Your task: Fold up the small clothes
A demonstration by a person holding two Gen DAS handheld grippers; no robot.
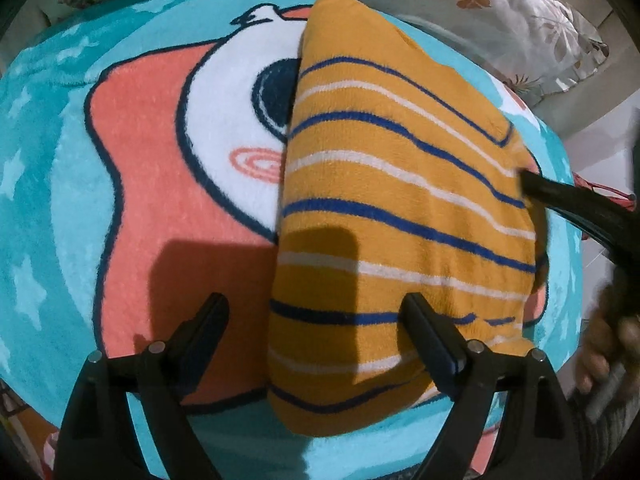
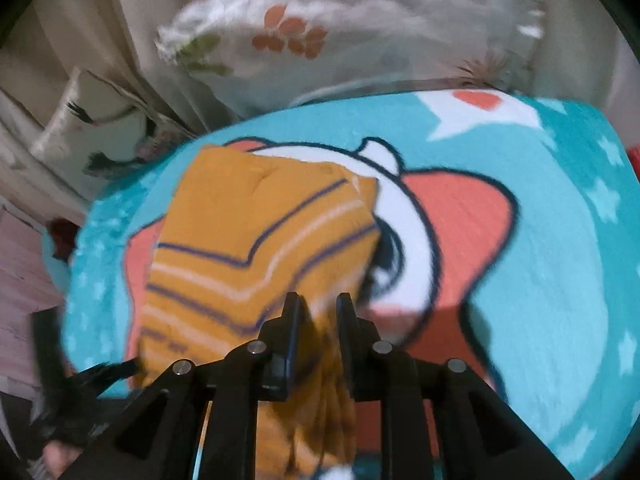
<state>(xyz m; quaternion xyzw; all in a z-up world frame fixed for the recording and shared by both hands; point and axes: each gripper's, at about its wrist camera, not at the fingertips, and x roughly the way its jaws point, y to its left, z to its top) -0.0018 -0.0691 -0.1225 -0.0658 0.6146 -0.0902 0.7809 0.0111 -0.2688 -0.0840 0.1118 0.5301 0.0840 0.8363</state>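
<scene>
Jaws of right gripper (image 2: 318,312) pinch striped garment (image 2: 256,248).

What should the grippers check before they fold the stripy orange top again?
1. Orange knitted top with blue and white stripes lies on the turquoise cartoon fleece blanket: ok.
2. Left hand-held gripper open, straddling the top's near edge: ok.
3. Right hand-held gripper nearly closed with orange cloth between its fingers: ok.
4. Firmness of that pinch: cannot tell, picture blurred.
5. Top already folded flat, no loose sleeves: ok.
</scene>
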